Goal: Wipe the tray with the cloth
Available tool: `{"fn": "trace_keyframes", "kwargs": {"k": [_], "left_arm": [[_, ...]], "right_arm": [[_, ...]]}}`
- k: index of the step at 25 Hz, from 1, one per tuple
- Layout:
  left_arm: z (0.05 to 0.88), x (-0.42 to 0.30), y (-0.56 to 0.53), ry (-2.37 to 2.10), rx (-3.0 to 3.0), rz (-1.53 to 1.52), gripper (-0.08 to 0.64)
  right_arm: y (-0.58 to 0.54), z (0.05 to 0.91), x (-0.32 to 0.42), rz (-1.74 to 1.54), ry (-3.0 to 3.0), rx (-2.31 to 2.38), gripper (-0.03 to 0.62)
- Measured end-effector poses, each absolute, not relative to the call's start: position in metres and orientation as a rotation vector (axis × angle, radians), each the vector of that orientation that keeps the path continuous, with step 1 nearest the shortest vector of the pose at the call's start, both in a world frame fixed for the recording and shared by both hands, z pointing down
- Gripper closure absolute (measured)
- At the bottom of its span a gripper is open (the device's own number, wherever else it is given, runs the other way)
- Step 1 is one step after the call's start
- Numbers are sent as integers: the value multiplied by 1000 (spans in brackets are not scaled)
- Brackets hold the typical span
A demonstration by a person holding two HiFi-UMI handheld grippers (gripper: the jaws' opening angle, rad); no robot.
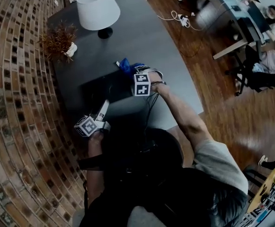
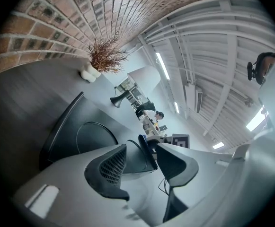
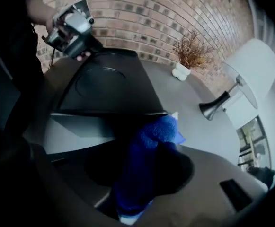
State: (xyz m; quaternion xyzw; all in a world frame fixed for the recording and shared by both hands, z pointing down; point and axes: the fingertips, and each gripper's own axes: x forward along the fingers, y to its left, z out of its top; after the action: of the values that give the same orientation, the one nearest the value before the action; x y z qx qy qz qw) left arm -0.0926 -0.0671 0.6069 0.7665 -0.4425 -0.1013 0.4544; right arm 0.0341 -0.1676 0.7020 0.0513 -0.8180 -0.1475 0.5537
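Near the table's (image 1: 172, 63) front edge, the tray (image 1: 97, 86) was pinched steady by the left gripper (image 2: 141, 151); the cloth (image 3: 151, 141) was clamped in the right gripper (image 3: 137, 170) for wiping.

**A:** Tray (image 3: 104, 86) looks like dark smooth plastic with a slight sheen. The cloth (image 3: 154, 136) is fuzzy blue pile.

**B:** Yep. The table (image 1: 146, 37) is matt grey, the brick wall (image 1: 14, 103) on the left is rough, and the wood floor (image 1: 232, 126) on the right is glossy.
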Motion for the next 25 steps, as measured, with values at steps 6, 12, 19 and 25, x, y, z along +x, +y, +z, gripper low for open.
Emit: {"fn": "trace_keyframes", "kwargs": {"k": [6,12,19,25], "left_arm": [[609,-94,-66,-1097,1882,-255,356],[608,-91,-44,-1069,1845,-267,310],[637,-115,-15,-1181,1574,-449,299],[637,-133,-34,-1227,1533,-543,265]], "right_arm": [[-45,697,62,-299,-1957,-148,422],[-12,659,83,-183,-2043,-325,425],[-242,597,25,-595,-1826,237,425],[-200,654,-20,-705,-1677,-329,446]]}}
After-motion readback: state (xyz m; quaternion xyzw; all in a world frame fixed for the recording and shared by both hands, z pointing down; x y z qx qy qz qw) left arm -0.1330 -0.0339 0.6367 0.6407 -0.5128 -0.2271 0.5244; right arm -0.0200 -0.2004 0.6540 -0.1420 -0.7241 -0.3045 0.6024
